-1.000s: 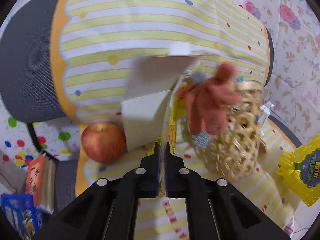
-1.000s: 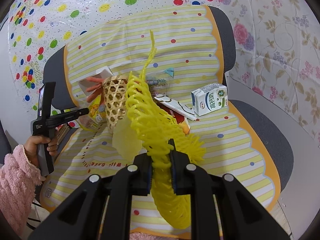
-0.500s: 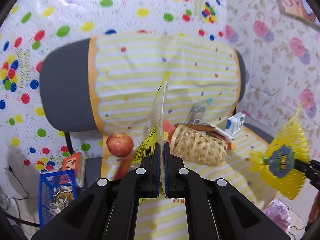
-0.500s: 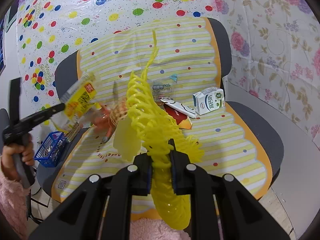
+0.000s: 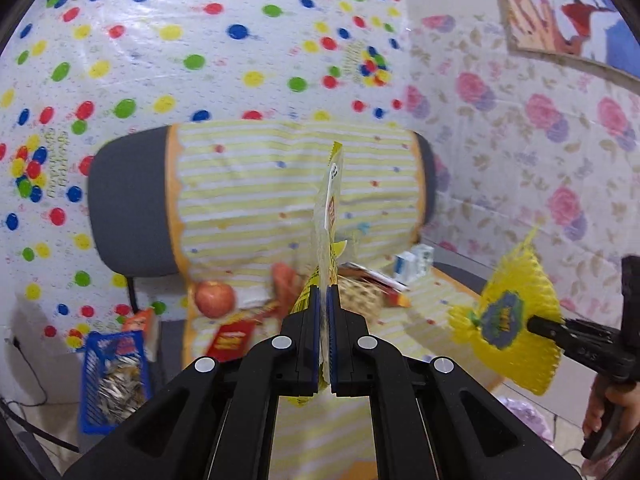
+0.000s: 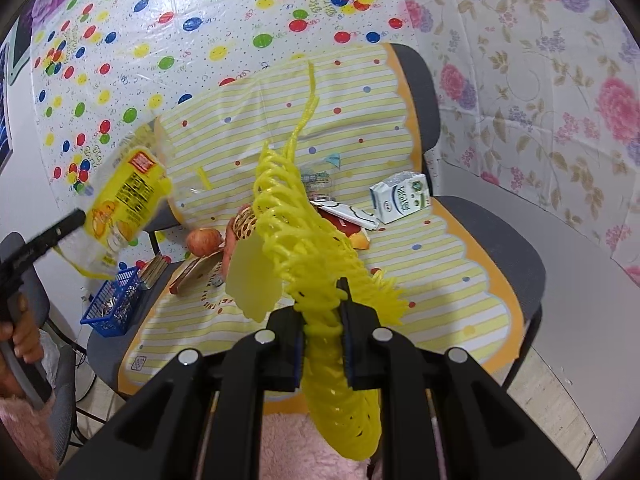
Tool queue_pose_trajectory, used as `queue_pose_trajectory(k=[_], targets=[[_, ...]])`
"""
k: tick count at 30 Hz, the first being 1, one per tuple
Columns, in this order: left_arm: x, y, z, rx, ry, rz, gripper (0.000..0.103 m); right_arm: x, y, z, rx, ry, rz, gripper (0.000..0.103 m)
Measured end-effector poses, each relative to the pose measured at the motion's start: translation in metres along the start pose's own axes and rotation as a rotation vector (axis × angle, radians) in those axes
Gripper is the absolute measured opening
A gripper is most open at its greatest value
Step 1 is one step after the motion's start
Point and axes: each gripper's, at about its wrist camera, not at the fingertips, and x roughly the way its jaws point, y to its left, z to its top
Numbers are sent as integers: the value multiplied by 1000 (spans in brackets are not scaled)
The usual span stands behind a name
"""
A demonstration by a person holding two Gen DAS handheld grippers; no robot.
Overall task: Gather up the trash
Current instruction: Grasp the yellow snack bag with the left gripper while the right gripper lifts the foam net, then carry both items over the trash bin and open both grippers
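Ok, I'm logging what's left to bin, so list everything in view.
Wrapper: 1, yellow, in left claw.
Net: 1, yellow, in right claw.
Carton: 1, white, on seat.
Apple: 1, red, on seat.
Basket: 1, wicker, on seat, behind net.
Crate: 1, blue, left of sofa.
Sofa: 1, grey, under striped cover.
Left claw: black, shut.
Right claw: black, shut.
Hand: 1, left edge.
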Motion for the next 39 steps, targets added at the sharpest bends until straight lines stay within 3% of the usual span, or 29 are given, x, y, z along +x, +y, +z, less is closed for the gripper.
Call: queue_pose_trajectory(k=[9,24,30,37,39], targets=[[17,-89,-55,49,90,-215,4,-48,-11,-16,-25,-30,-120,14],[25,-192,-134,178,235,-478,4,-113,-72,-103,134,43,-377,15],[40,-221,-153,200,304,-540,4,-113,-97,-136,198,105,-411,16],[62,-239,-160,214,347,-541,5,-96,-118,-152,241,166,-425,16],[69,-243,-163,220,365,-539,9,-89,-124,-155,256,183,-428,16]])
